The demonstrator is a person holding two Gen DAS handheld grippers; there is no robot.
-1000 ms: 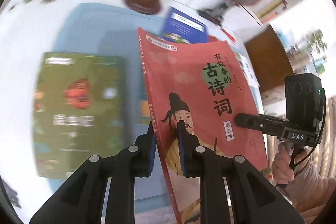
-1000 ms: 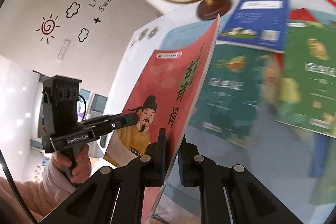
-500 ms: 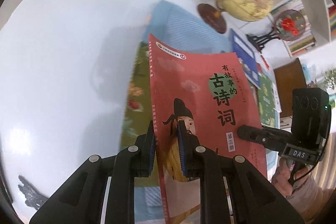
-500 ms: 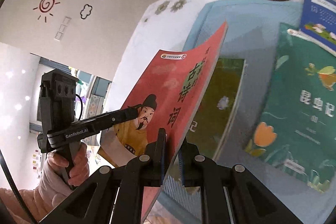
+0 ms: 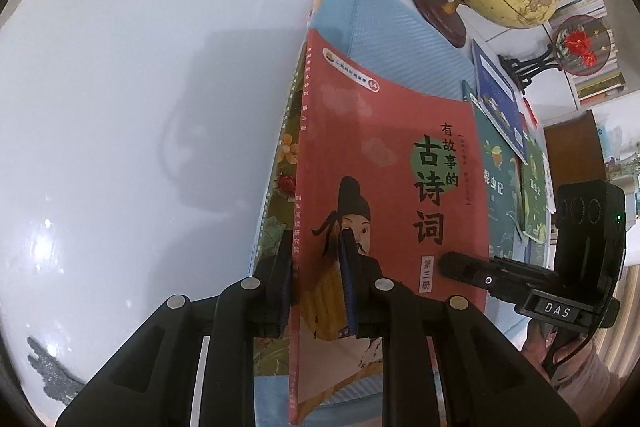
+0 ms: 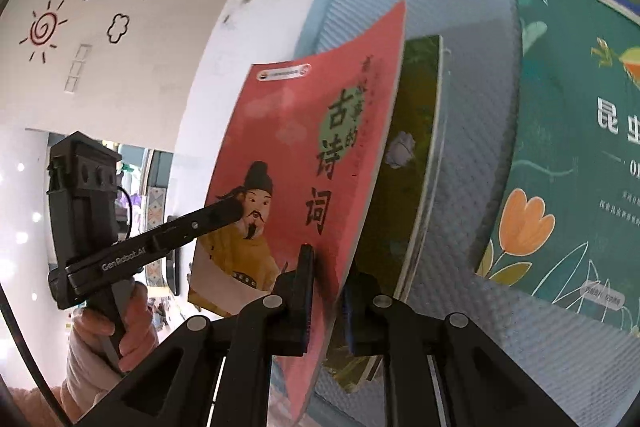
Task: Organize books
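Down comes the red book (image 5: 384,163) over the green book (image 6: 416,155), both jaws gripping it: square edges, then release.

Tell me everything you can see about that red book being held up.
The red book is a thin paperback with a salmon-red cover, a painted man in a black hat and yellow robe, large Chinese title characters on a green disc and a small badge at the top. It bends slightly, held tilted over a green book on the blue mat. The left gripper clamps its spine edge, the right gripper its opposite edge.
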